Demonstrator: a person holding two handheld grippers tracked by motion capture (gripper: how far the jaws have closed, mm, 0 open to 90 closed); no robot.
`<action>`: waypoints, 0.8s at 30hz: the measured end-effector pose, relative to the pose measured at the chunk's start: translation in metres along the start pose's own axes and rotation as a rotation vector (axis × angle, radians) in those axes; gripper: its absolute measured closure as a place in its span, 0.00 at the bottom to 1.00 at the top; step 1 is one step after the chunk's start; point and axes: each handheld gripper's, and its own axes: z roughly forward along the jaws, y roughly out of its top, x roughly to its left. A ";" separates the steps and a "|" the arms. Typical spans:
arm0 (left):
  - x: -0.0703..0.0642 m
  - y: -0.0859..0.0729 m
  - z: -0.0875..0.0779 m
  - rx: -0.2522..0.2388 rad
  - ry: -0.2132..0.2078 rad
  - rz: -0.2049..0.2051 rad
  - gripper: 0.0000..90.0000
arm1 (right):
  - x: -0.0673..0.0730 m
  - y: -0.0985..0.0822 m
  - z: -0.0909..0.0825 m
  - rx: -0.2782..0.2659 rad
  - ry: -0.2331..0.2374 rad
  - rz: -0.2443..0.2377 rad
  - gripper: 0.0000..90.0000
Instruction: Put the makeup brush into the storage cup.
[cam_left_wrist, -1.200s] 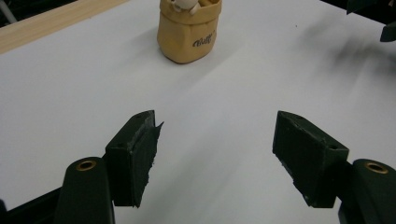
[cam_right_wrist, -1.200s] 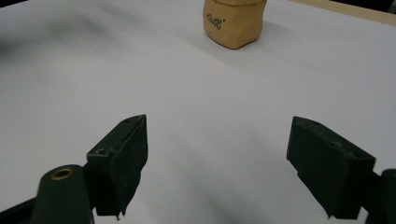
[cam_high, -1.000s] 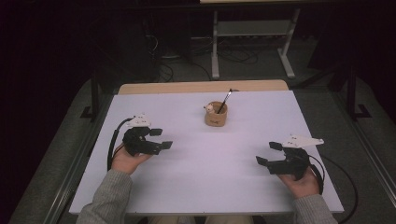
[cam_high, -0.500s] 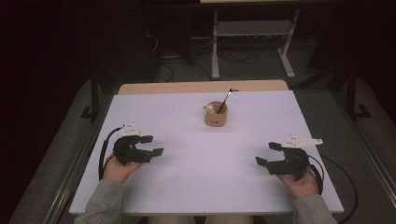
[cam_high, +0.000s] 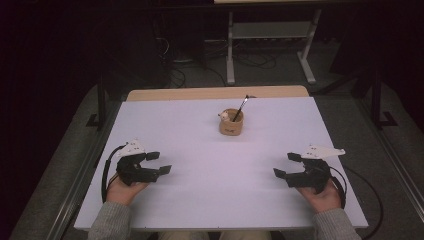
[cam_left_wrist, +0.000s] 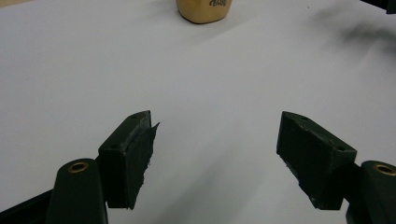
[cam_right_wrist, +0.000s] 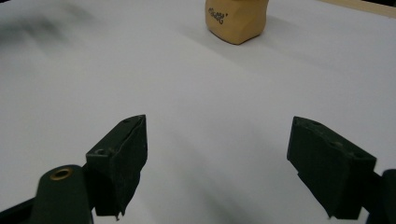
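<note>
Worktop (cam_high: 210, 150): white sheet lay bare from 3 to 9 o'clock, free passage between both hands.
Cup (cam_high: 231, 122): the one obstacle, standing at 12 o'clock of the centre, a brush (cam_high: 242, 106) leaning out toward 1 o'clock.
Left gripper (cam_high: 156, 163): at 8 o'clock, fingers apart, nothing between them, clear run to the cup.
Right gripper (cam_high: 287, 165): at 4 o'clock, fingers apart, path to the cup open.
</note>
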 end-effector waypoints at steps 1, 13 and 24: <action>0.000 -0.002 -0.001 -0.003 0.001 -0.003 0.29 | 0.000 0.000 0.000 0.001 0.000 0.001 0.21; -0.005 -0.017 -0.005 -0.019 0.008 -0.007 0.29 | 0.001 -0.001 0.001 0.001 0.001 -0.007 0.21; -0.013 -0.020 -0.001 -0.026 -0.002 0.007 0.28 | 0.003 -0.002 0.002 0.008 0.009 -0.010 0.21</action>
